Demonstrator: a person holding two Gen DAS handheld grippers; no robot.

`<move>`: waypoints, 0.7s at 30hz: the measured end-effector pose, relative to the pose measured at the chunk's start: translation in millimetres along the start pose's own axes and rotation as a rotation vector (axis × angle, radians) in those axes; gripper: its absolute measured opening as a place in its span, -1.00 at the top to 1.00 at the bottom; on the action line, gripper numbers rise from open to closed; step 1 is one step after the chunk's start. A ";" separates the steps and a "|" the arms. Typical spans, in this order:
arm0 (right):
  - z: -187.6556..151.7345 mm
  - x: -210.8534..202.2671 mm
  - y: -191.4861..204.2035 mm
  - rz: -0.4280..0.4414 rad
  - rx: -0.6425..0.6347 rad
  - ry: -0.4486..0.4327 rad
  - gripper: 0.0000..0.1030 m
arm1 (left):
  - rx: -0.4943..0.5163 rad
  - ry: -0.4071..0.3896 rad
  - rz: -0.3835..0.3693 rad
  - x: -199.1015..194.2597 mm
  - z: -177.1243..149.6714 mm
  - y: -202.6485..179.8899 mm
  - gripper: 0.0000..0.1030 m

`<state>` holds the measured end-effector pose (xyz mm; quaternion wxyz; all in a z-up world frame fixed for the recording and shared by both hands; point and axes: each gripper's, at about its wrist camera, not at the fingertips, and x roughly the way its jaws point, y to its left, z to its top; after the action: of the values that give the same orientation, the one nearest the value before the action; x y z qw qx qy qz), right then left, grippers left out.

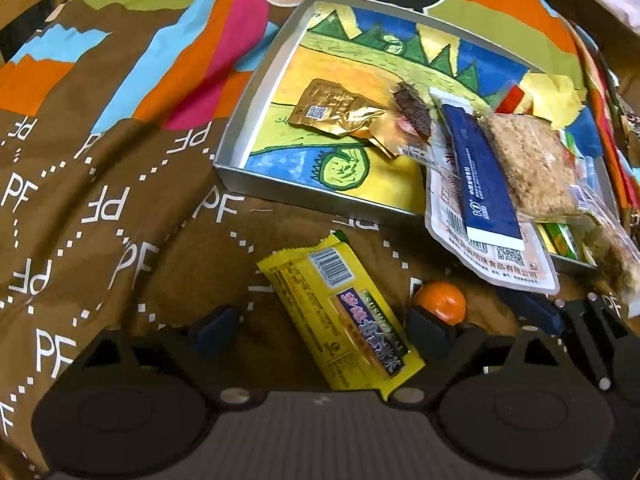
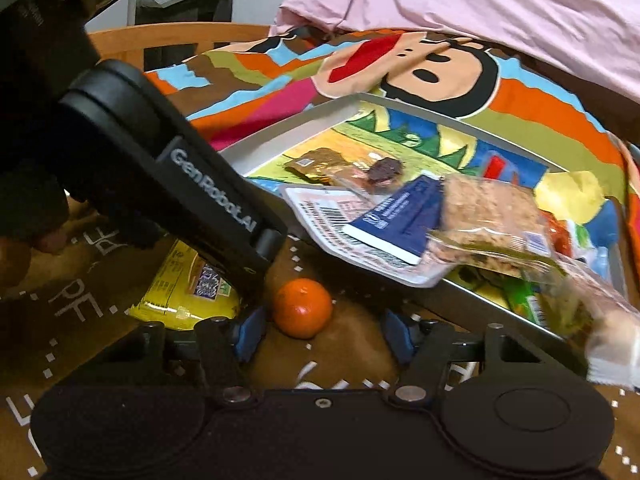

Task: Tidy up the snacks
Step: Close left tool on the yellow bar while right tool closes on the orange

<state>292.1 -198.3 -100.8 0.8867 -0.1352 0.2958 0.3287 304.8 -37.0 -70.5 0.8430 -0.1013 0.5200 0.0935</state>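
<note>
A yellow wrapped snack bar (image 1: 340,312) lies on the brown bedspread between the fingers of my left gripper (image 1: 324,328), which is open; the pads stand clear of it. A small orange (image 2: 303,308) sits on the cloth just ahead of my right gripper (image 2: 322,334), also open, with gaps on both sides of the fruit. The orange (image 1: 440,302) also shows beside the left gripper's right finger. The yellow bar (image 2: 188,288) is partly hidden under the left gripper's black body (image 2: 212,200).
A silver tray (image 1: 256,92) with a colourful drawing inside holds a gold packet (image 1: 332,108), a white pouch (image 1: 492,248) overhanging the near rim, a blue sachet (image 1: 480,176) and a grain bar (image 1: 532,164). A pink cloth (image 2: 480,8) lies beyond. A hand (image 2: 24,248) is at the left.
</note>
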 end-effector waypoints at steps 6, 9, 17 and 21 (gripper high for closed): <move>1.1 3.3 6.9 0.003 -0.031 0.004 0.16 | -0.013 0.013 0.025 6.5 1.2 -1.1 -0.71; 1.7 1.6 11.2 -0.013 -0.050 0.009 0.23 | 0.021 0.010 0.040 10.1 -2.2 -5.3 -0.70; 5.6 -13.1 14.2 -0.053 -0.087 0.056 0.33 | 0.047 -0.031 0.010 -2.2 -12.1 5.6 -0.27; 6.2 -17.7 17.5 -0.081 -0.114 0.086 0.34 | 0.077 -0.061 0.026 -8.6 -18.8 7.0 -0.15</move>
<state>272.4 -191.4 -85.9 0.8767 -0.2112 0.3086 0.3028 283.0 -35.7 -71.5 0.8605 -0.0589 0.4984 0.0875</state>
